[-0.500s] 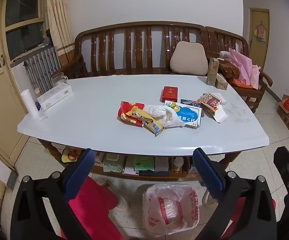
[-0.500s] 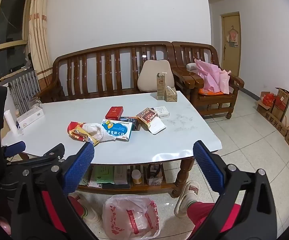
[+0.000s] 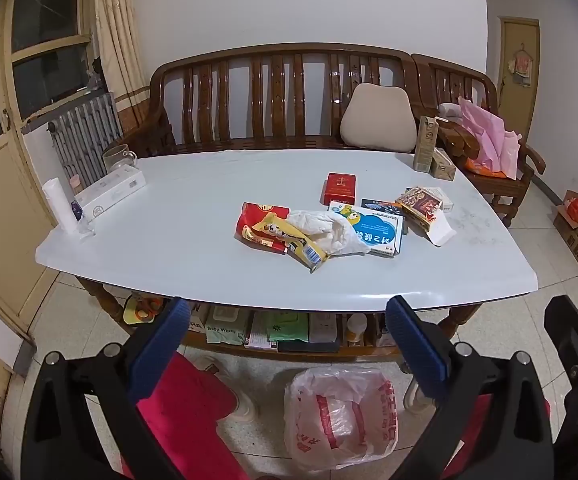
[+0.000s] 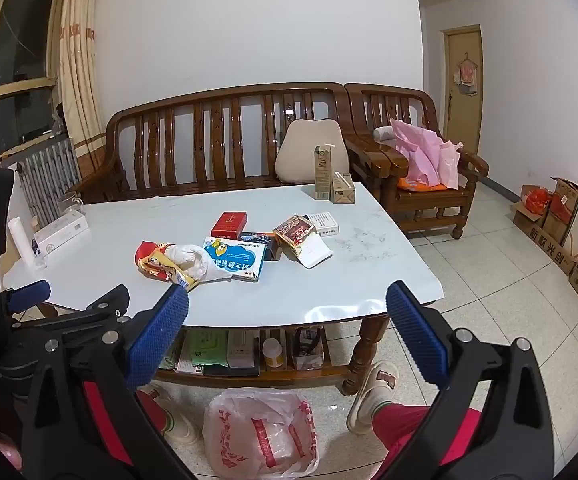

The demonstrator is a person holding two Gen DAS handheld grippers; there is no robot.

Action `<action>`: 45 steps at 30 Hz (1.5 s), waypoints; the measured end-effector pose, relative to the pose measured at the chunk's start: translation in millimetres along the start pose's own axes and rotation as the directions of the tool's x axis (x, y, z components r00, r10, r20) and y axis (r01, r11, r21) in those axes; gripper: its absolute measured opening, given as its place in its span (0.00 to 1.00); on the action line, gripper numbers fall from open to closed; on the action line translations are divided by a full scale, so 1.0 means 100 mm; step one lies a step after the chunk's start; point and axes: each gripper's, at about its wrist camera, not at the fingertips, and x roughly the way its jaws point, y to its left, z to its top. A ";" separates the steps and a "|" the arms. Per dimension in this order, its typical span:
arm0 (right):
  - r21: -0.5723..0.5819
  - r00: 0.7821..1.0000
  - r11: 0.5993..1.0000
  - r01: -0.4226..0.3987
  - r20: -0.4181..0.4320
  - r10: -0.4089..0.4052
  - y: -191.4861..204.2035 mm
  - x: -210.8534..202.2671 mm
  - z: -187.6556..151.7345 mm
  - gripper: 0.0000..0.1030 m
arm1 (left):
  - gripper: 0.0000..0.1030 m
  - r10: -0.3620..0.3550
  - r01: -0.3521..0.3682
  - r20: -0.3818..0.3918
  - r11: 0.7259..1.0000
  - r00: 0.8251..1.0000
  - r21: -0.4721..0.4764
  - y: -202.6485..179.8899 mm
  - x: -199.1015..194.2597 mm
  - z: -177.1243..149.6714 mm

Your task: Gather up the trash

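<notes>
Trash lies mid-table: a red and yellow snack wrapper [image 3: 273,229] [image 4: 161,265], a crumpled white tissue [image 3: 325,229] [image 4: 193,261], a blue and white box [image 3: 375,229] [image 4: 239,263], a red box [image 3: 340,188] [image 4: 229,224] and a brown packet on white paper [image 3: 421,204] [image 4: 295,231]. A white plastic bag with red print [image 3: 339,418] [image 4: 259,434] stands open on the floor in front of the table. My left gripper [image 3: 289,344] and right gripper [image 4: 287,328] are both open and empty, held before the table's front edge, above the bag.
The white table [image 3: 193,200] has a long white box [image 3: 111,194], a tube and a glass at the left, and two cartons [image 3: 429,152] at the far right. Its lower shelf holds packs. A wooden bench [image 3: 273,96] stands behind. Cardboard boxes [image 4: 569,220] line the right wall.
Both views have shifted only slightly; the grippers stay open and nothing on the table has moved.
</notes>
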 end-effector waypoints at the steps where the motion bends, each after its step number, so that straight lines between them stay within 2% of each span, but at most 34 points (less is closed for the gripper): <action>1: -0.001 1.000 1.000 0.000 -0.001 0.000 0.00 0.00 0.00 0.94 | 0.93 -0.001 0.001 0.002 1.000 1.000 -0.001 0.01 0.01 -0.02; 45: -0.010 1.000 1.000 -0.001 0.003 0.001 0.04 -0.06 0.04 0.94 | 0.93 -0.017 0.017 0.015 1.000 1.000 -0.012 0.03 -0.06 0.05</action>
